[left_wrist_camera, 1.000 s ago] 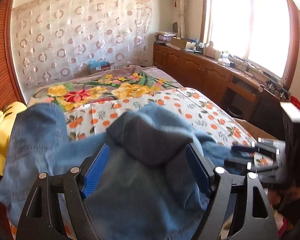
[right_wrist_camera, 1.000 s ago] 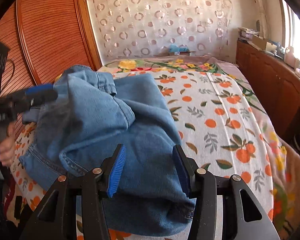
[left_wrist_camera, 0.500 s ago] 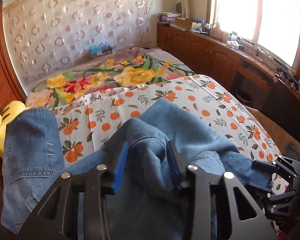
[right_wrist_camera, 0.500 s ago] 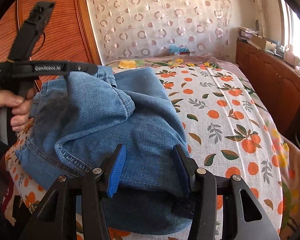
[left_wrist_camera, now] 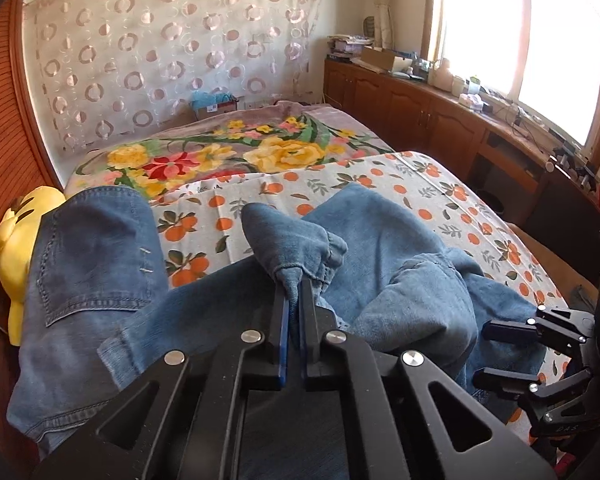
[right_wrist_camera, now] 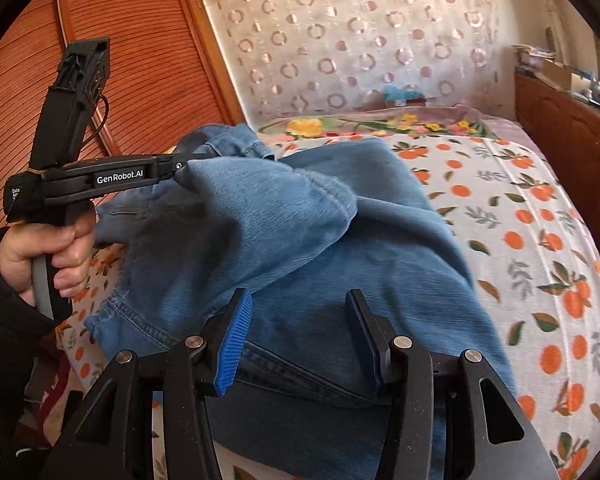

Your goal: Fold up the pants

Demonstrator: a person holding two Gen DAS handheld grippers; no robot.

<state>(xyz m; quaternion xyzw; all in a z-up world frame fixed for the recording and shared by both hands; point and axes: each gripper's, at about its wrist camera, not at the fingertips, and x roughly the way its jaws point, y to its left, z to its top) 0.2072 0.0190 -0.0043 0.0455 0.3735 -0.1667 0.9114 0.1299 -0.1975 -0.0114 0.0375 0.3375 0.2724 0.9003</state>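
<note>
Blue denim jeans lie rumpled on the bed, spread across the lower half of the left wrist view over a sheet printed with oranges and leaves. The cloth is soft and faded, with stitched seams and a back pocket showing at the left of the frame, beside a yellow plush toy. The jeans are too bunched to show a clear long axis; in the left view they run roughly from left to right across the frame.

The left gripper, at lower centre, is clenched on a fold of denim: its fingers pinch a peaked tuft that rises in a cone above the tips. In the right wrist view the same gripper sits at centre left, gripped by a hand in a dark sleeve, with the fold lifted into a ridge.

The right gripper hangs at lower centre with its ribbed blue fingers parted. The denim lies beneath and between them, but the pads do not press on it.
</note>
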